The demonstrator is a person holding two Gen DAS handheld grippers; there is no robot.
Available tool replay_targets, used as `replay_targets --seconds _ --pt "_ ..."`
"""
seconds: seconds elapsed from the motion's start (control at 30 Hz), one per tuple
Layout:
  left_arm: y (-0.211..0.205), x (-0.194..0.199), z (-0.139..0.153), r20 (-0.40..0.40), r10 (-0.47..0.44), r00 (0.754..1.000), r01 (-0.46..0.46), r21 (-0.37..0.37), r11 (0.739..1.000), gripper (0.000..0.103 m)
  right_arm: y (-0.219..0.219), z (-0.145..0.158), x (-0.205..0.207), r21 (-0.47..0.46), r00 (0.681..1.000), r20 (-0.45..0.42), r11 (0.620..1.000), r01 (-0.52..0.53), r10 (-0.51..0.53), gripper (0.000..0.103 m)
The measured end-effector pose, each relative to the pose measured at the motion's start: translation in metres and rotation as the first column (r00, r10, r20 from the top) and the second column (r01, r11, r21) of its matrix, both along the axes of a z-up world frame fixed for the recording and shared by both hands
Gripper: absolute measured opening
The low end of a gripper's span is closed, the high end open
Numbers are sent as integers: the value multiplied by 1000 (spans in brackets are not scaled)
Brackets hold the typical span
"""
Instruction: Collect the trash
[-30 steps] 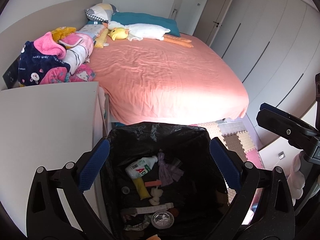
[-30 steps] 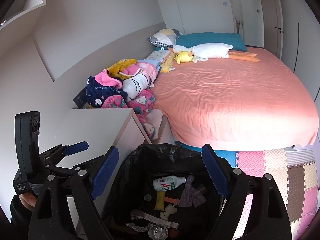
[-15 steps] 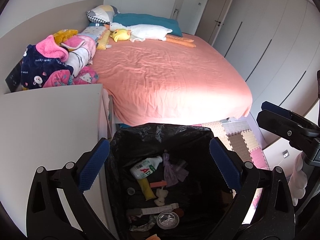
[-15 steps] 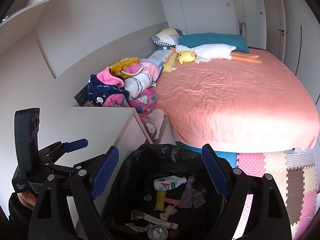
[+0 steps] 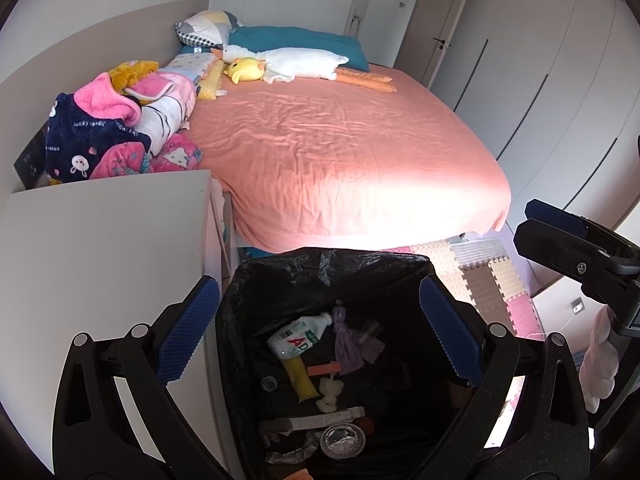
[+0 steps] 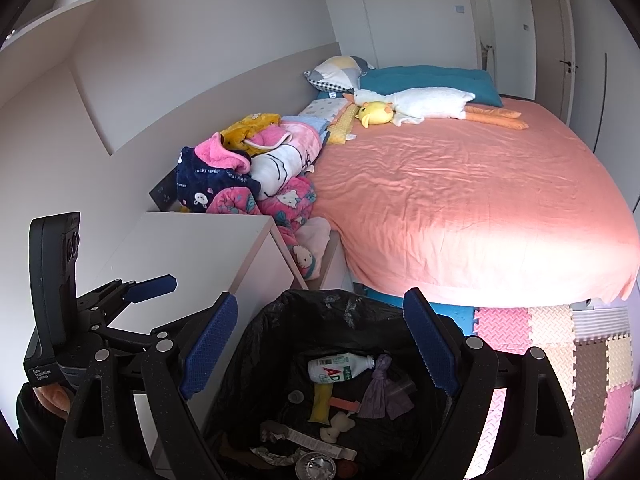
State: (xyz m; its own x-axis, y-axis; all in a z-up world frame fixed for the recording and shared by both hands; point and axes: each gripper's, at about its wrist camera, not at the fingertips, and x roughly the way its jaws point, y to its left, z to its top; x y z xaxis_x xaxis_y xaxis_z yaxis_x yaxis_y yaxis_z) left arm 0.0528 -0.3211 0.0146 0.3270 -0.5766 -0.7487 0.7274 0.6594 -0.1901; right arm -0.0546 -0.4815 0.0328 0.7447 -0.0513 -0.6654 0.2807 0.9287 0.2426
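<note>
— Claws? Left claw and right claw both gape, empty, above the bin.
— Trash?
— Bottle at six o'clock: light, slippery; pinch its neck.

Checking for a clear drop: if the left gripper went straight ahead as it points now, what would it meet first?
Probably the trash bag: the open left gripper points into its mouth, toward the white bottle. Depth is unclear.
</note>
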Motion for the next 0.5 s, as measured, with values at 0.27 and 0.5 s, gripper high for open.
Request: replay_targets --seconds 0.27,0.5 --pt "0 1 -1 -1 2 1000 -2 0 1000 96 1 0 2 1 1000 -2 1000 0 0 85" --pt "2 4 1 -9 -1 1000 1 -20 1000 96 2 0 3 0 1000 -2 1000 0 0 85"
